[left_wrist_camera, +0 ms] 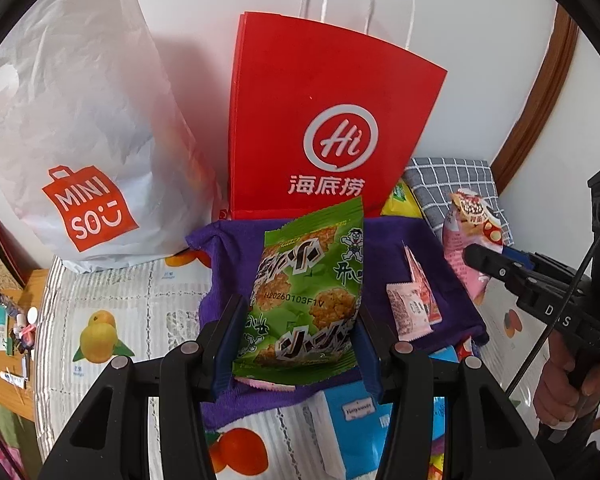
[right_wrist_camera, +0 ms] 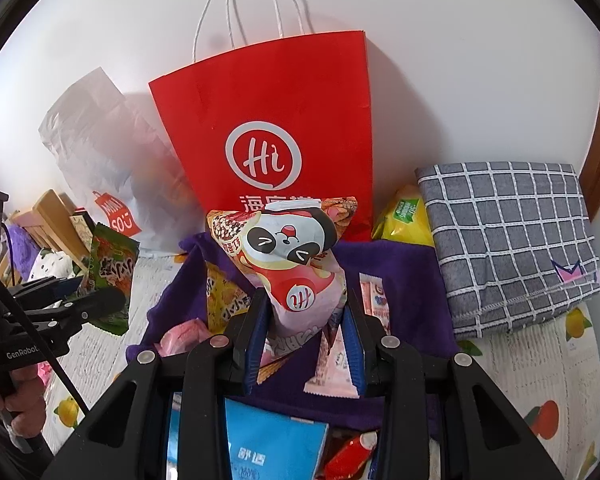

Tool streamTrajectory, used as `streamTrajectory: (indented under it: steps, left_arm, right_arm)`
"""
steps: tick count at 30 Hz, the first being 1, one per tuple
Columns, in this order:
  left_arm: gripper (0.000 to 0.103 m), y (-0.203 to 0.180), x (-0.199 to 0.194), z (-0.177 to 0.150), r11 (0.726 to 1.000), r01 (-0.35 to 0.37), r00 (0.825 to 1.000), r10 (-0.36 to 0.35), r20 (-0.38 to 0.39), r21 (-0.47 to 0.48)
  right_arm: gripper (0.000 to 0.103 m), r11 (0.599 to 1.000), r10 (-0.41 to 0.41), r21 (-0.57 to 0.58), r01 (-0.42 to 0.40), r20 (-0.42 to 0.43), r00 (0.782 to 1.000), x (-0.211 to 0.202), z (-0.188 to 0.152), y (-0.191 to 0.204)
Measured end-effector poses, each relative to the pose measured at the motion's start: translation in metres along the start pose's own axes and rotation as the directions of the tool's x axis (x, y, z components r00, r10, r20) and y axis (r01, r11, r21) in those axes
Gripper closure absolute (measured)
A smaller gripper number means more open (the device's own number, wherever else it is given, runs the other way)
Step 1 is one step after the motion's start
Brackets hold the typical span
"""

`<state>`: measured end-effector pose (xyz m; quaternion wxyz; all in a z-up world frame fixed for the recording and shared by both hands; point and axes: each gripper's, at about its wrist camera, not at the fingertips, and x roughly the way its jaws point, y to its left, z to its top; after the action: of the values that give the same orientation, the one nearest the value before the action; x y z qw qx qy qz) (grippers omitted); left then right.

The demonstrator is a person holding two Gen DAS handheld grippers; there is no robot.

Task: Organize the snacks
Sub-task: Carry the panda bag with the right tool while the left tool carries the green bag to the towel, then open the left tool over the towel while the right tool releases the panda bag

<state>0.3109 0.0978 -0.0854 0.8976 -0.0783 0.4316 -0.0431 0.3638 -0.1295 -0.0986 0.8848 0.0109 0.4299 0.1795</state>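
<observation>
My left gripper [left_wrist_camera: 298, 344] is shut on a green snack packet [left_wrist_camera: 304, 296] and holds it upright above the purple cloth [left_wrist_camera: 384, 248]. My right gripper [right_wrist_camera: 306, 336] is shut on a pink panda snack packet [right_wrist_camera: 296, 264]; it also shows at the right of the left wrist view [left_wrist_camera: 470, 240]. The green packet shows at the left of the right wrist view [right_wrist_camera: 110, 276]. A red paper Hi bag [left_wrist_camera: 324, 120] [right_wrist_camera: 276, 128] stands against the wall behind the cloth. A white Miniso bag [left_wrist_camera: 80, 140] [right_wrist_camera: 100, 160] stands to its left.
Small pink sachets [left_wrist_camera: 412, 312] [right_wrist_camera: 336, 364] and a yellow packet [right_wrist_camera: 224, 296] lie on the purple cloth. A yellow-green pack [right_wrist_camera: 404, 220] and a folded grey checked cloth [right_wrist_camera: 508, 240] lie at the right. A blue box [right_wrist_camera: 272, 452] lies near me on the fruit-print tablecloth [left_wrist_camera: 112, 320].
</observation>
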Motion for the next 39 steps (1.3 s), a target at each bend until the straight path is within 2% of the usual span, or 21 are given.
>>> streamTrajectory:
  steps: [14, 24, 28, 39]
  left_arm:
    - [0.055, 0.013, 0.023, 0.001, 1.000, -0.015, 0.999, 0.015, -0.040, -0.004]
    - [0.055, 0.038, 0.035, -0.002, 0.997, -0.024, 0.996, 0.018, -0.083, -0.072]
    - [0.055, 0.035, 0.043, -0.003, 0.997, -0.003, 0.995, -0.004, -0.099, -0.079]
    - [0.055, 0.025, 0.074, -0.010, 0.998, -0.010, 0.985, -0.001, -0.175, -0.062]
  right_arm:
    - [0.068, 1.000, -0.011, -0.013, 0.010, -0.089, 0.996, 0.039, -0.009, -0.009]
    - [0.068, 1.000, -0.017, -0.015, 0.015, -0.140, 0.990, 0.058, -0.020, -0.011]
    - [0.068, 0.999, -0.019, -0.033, 0.013, -0.182, 0.983, 0.069, -0.025, -0.007]
    - [0.068, 0.999, -0.041, -0.025, 0.036, -0.252, 0.967, 0.086, -0.031, -0.011]
